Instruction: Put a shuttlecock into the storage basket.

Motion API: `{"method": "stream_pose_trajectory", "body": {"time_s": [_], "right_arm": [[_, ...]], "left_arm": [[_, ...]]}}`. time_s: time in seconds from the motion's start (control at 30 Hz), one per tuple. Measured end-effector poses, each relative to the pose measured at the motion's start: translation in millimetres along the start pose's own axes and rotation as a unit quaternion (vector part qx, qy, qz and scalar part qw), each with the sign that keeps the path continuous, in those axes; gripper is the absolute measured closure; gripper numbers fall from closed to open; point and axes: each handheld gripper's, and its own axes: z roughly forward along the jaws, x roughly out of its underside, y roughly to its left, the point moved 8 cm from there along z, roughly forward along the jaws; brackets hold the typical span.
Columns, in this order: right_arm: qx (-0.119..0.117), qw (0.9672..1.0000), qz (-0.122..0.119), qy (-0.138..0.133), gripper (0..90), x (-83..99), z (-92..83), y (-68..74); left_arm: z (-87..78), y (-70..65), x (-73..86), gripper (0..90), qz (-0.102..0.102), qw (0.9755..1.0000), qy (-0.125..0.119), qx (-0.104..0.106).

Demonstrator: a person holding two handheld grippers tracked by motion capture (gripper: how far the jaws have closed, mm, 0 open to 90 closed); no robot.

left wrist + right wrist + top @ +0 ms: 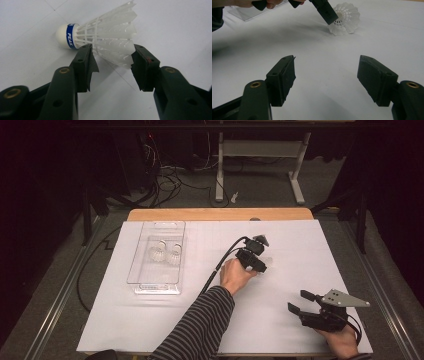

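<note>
step: grasping shuttlecock [105, 37] | left gripper [113, 65]: jaws either side of the skirt, touching its edges, not yet clamped (cork lies left of them) | right gripper [325, 75]: released, idle, nothing between | next, I'd judge: squeeze gently, lift, carry to tray [137, 270]

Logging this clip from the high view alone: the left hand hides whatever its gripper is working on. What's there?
Observer: A white shuttlecock, lying on its side.
Operator: Is it gripped?
Observer: The left gripper has a jaw on each side of the skirt, which looks unsquashed.
Operator: Any marking on it?
Observer: A blue band around the cork reads PEAK.
</note>
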Motion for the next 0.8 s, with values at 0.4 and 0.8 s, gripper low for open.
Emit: {"method": "stream_pose_trajectory", "body": {"time_s": [0.4,0.8], "right_arm": [[-0.001,1.0000,0.001,-0.002,31.0,-0.3,-0.4,-0.1],[-0.003,1.0000,0.000,0.000,31.1,0.1,-0.1,0.5]], "left_arm": [[-4.8,3.6,3.7,71.0,0.000,1.0000,0.007,-0.003],[-4.0,12.0,11.2,84.4,-0.003,0.9998,0.016,-0.014]]}}
